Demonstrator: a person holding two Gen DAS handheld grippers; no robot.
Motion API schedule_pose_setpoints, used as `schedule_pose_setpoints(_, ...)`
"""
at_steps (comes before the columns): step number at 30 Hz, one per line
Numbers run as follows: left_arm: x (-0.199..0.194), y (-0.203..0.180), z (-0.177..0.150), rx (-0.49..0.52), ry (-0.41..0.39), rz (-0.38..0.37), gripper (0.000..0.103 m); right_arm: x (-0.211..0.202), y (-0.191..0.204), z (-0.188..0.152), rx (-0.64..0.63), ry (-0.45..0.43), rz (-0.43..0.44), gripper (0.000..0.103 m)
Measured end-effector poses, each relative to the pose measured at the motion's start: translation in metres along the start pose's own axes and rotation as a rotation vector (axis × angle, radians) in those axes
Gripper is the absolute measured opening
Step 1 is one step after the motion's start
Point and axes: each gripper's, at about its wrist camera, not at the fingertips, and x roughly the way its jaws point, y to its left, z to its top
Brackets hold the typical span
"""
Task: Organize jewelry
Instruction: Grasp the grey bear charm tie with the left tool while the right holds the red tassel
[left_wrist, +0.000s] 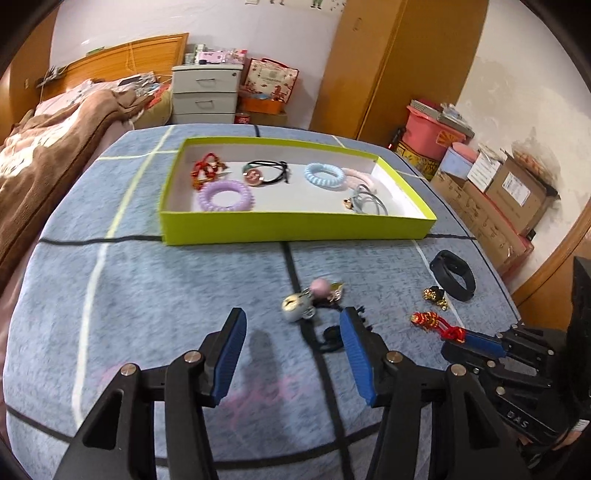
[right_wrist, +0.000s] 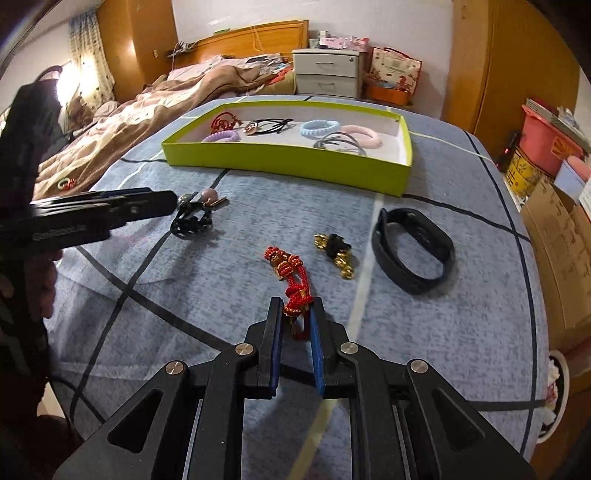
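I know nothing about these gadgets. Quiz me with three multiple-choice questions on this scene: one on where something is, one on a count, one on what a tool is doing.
1. Where does the black rubber wristband lie?
A) in the box
B) on the blue-grey cloth
C) on the bed

2. How many spiral coil hair ties lie in the yellow-green cardboard box?
A) one
B) three
C) five

3. What are the right tongs doing?
A) gripping the red braided cord charm
B) hanging open
C) holding the wristband

Answers: 1 B, it rests on cloth outside the box. 2 B, purple, blue and pink coils. 3 A, the cord's end sits between the fingers.
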Motion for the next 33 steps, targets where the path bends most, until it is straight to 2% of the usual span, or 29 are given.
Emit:
schedule_pose_setpoints(3, 0.011, -0.005, 0.002, 0.017, 0.035, 0.036, 0.055, -0.002, -0.005, -0.003, 0.017, -0.007, 0.009, 0.014)
schedule_pose_setpoints(6, 0.018, -0.006, 0.003, 0.017, 0.047, 0.034, 0.055, -0.005, -0.010, -0.007, 0.028, -0.011, 0.015, 0.014)
schedule_pose_setpoints(16, 0.023, -0.019, 0.005, 0.075, 0.037, 0.105, 0.055, -0.009, -0.020, -0.013, 0.069, -0.026, 0.035, 0.014)
schedule_pose_setpoints(22, 0.023, -0.018, 0.005, 0.076, 0.033, 0.110, 0.042, -0.009, -0.021, -0.012, 0.070, -0.028, 0.039, 0.014)
schedule_pose_setpoints(24, 0.023, -0.018, 0.006, 0.080, 0.031, 0.127, 0.033, -0.009, -0.021, -0.011, 0.070, -0.028, 0.037, 0.014)
schedule_pose_setpoints(26, 0.023, -0.016, 0.006, 0.069, 0.033, 0.106, 0.022, -0.010, -0.022, -0.011, 0.072, -0.028, 0.039, 0.014)
schedule_pose_setpoints(33, 0.022, -0.015, 0.006, 0.060, 0.033, 0.097, 0.021, -0.010, -0.021, -0.012, 0.075, -0.030, 0.040, 0.014)
